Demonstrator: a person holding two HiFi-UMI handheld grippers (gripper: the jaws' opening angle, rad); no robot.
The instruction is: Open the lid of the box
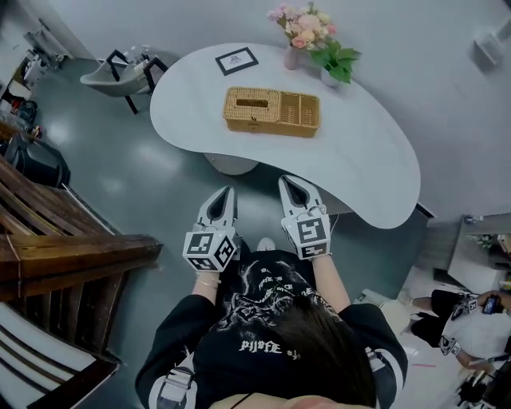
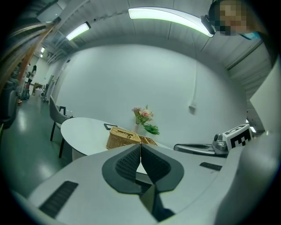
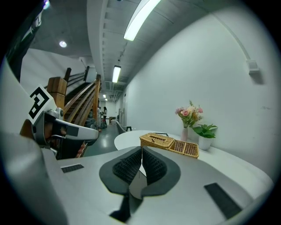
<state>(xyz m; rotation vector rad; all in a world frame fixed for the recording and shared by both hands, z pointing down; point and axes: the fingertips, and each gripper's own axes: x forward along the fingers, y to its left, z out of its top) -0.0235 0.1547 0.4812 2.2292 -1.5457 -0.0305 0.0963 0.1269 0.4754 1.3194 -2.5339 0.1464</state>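
Wicker box [image 1: 271, 110], lid down, on table [image 1: 375, 176] near framed card [image 1: 236, 61] (print unreadable), vase [image 1: 293, 56], potted plant [image 1: 335, 68]. Left gripper [image 1: 229, 192], right gripper [image 1: 284, 181]: jaws together, well apart from box.

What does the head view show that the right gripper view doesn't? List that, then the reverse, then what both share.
Head view only: the person's black printed shirt and a second person at the lower right.

Right gripper view only: the ceiling light strips, the corridor beyond the table, and the right hand-held gripper seen close, its jaws together.

Both: the white table, the wicker box with its lid down, the pink flowers, the potted plant and the left hand-held gripper.
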